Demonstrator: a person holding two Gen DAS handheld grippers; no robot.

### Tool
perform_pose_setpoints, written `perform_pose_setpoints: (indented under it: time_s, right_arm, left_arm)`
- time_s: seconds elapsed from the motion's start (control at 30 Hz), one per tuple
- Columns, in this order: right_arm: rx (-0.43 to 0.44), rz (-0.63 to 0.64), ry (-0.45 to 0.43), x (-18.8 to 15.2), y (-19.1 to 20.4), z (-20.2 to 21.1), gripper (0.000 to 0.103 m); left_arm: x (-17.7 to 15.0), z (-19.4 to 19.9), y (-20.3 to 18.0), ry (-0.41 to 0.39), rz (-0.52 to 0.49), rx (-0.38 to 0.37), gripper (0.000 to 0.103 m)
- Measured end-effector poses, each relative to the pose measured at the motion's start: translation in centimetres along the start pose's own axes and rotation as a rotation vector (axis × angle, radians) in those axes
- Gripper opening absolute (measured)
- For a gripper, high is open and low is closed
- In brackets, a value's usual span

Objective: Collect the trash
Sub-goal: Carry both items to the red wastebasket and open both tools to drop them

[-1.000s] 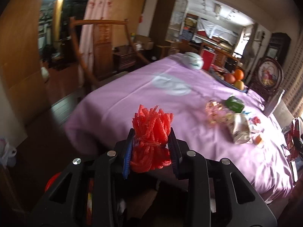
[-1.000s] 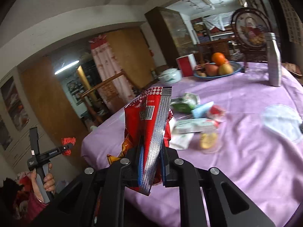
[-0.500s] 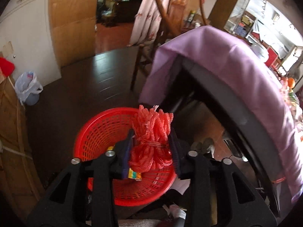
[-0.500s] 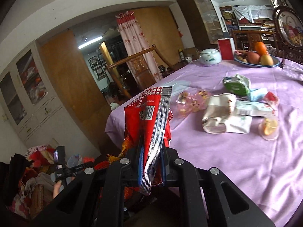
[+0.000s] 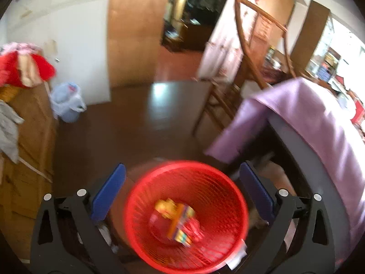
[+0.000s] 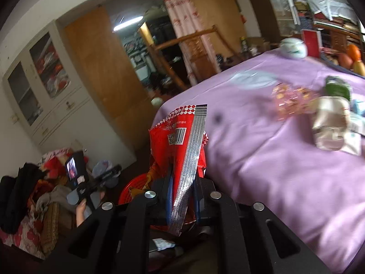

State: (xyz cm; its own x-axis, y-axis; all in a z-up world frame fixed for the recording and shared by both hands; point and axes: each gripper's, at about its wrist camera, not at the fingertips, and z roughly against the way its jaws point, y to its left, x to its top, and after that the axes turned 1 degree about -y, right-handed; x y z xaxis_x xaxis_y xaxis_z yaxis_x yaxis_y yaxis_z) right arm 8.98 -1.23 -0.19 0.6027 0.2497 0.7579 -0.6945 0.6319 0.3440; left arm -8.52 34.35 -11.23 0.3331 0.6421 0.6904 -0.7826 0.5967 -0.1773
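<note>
My left gripper (image 5: 182, 191) hangs over a red mesh basket (image 5: 141, 205) on the dark floor. Its jaws are opening wide, and nothing is between the blue pads (image 5: 109, 191). Blurred red and yellow trash (image 5: 178, 219) lies in the basket. My right gripper (image 6: 182, 196) is shut on a red snack bag (image 6: 180, 146) with a silver seam, held upright past the table's corner. Behind the bag, the basket's rim (image 6: 130, 187) shows. Several wrappers lie on the purple cloth: a pinkish clear pack (image 6: 289, 102), a beige bag (image 6: 328, 123) and a green packet (image 6: 337, 86).
The purple-clothed table (image 5: 319, 125) stands right of the basket, with a wooden chair (image 5: 251, 68) behind it. A blue plastic bag (image 5: 68, 105) and a pile of clothes (image 5: 22, 73) lie to the left. A white lidded pot (image 6: 293, 48) and fruit (image 6: 349, 57) sit far back on the table.
The left gripper swung down from the table to over the basket, then opened, and the red foam net has left its jaws. The right gripper carried the snack bag towards the table's corner.
</note>
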Motion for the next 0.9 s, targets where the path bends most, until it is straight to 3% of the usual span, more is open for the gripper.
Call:
perform_pose_setpoints:
  time_s: [0.2, 0.4, 0.57, 0.67, 0.77, 0.9]
  right_arm:
    - [0.055, 0.049, 0.109, -0.9, 4.2, -5.0, 0.015]
    - [0.123, 0.096, 0.225, -2.0, 8.2, -11.5, 0.015]
    - [0.162, 0.133, 0.329, -3.7, 11.3, -17.1, 0.015]
    - [0.17, 0.162, 0.383, -4.9, 12.8, -20.5, 0.02]
    - [0.161, 0.212, 0.424, -6.3, 14.6, -23.4, 0.032]
    - [0.154, 0.242, 0.426, -7.0, 15.2, -24.0, 0.04]
  left_arm:
    - [1.2, -0.3, 3.7, -0.059, 0.07, 0.067, 0.096]
    - [2.0, -1.0, 7.3, -0.025, 0.206, 0.082, 0.096]
    - [2.3, -1.1, 8.1, -0.029, 0.222, 0.101, 0.096]
    - [2.0, -1.0, 8.4, -0.038, 0.234, 0.13, 0.096]
    - [1.8, -1.1, 8.5, -0.043, 0.24, 0.138, 0.096]
    - [1.7, -1.0, 8.8, -0.053, 0.249, 0.143, 0.096]
